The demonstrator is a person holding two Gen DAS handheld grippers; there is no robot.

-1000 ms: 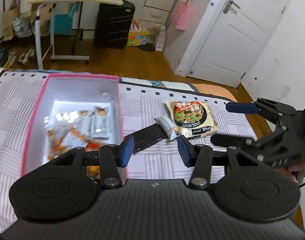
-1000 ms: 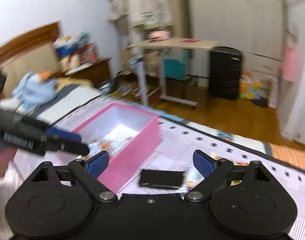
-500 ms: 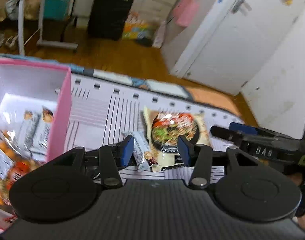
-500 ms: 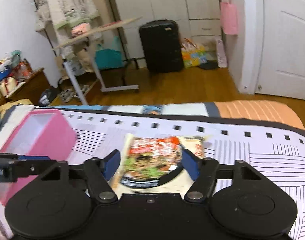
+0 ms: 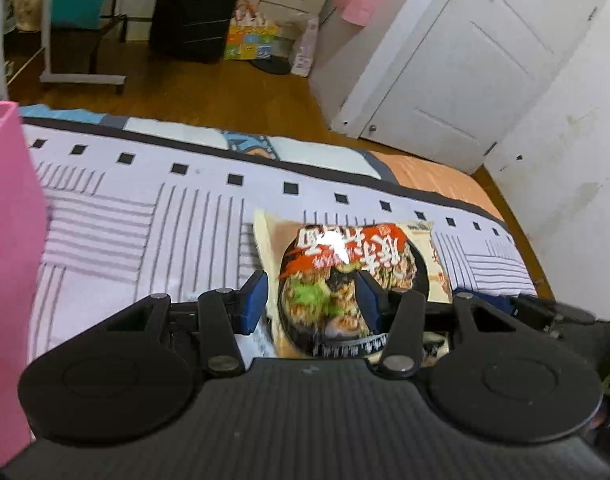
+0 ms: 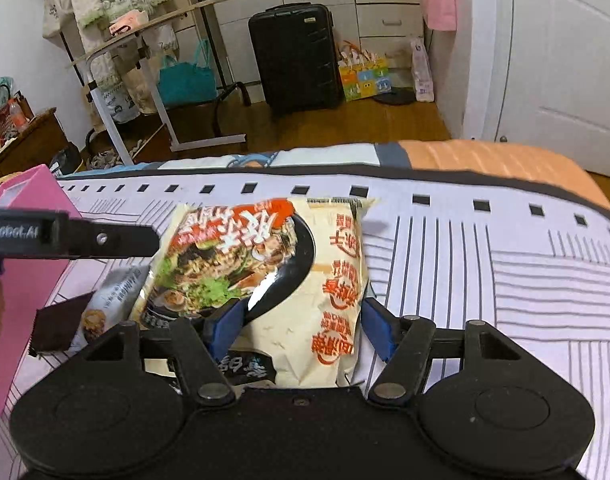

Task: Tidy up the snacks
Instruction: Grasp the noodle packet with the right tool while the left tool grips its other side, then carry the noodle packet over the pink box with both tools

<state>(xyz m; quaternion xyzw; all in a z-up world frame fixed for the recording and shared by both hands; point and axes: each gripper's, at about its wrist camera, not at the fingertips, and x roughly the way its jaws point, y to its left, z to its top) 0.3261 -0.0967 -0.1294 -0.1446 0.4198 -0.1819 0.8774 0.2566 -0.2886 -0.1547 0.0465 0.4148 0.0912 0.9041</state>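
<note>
Striped bed, far edge: right gripper jaws, just narrowed, straddle the noodle packet, contact unclear; left gripper jaws apart, hiding its near end.

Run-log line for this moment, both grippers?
left gripper: open, above noodle packet | right gripper: jaws just closing, packet between them, no clear grip | pink box: on bed

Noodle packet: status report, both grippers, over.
Right gripper straddles noodle packet, having just narrowed; grip unconfirmed. Left gripper part open, empty, over the packet's left end. Small snack bar and dark wrapper lie between packet and pink box.
</note>
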